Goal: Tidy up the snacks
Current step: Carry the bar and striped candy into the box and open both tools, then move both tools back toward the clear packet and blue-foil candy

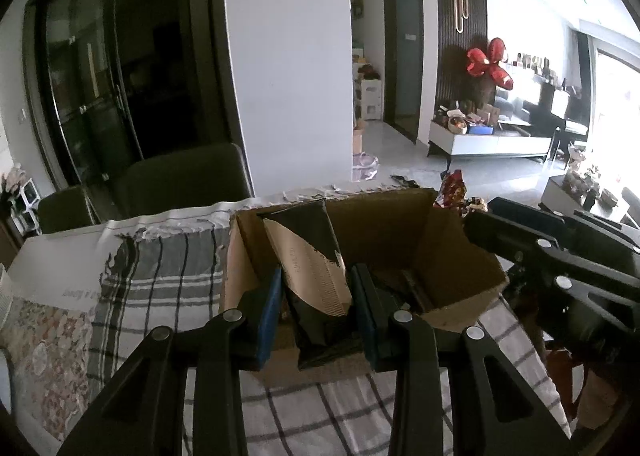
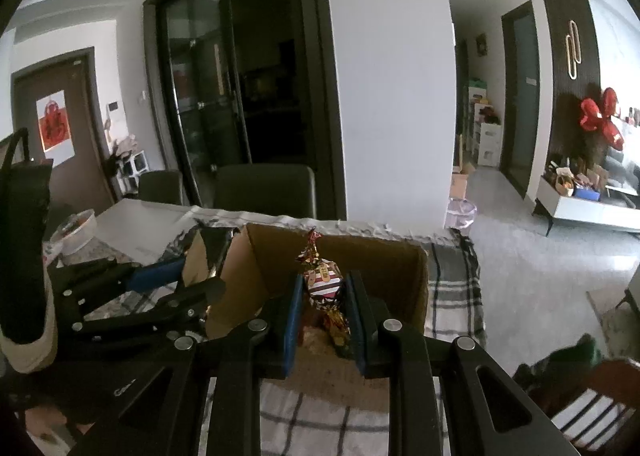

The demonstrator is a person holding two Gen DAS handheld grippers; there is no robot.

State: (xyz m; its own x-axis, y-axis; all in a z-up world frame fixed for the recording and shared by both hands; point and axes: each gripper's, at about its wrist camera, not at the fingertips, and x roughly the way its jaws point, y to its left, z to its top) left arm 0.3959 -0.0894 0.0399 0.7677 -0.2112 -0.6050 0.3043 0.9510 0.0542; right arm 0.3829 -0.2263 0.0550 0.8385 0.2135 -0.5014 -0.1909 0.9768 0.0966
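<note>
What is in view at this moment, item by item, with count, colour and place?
cardboard box: one, brown, open, on the checked cloth
snack pouch: one, black and tan, between the left gripper's pads, over the box
wrapped candy: one, red-and-white striped with foil ends, between the right gripper's pads, over the box
checked cloth: one, grey and white, covering the table
chairs: two, dark, behind the table
bowl: one, white, far left on the table
left gripper: black with blue pads, shut on the pouch
right gripper: black with blue pads, shut on the candy
</note>
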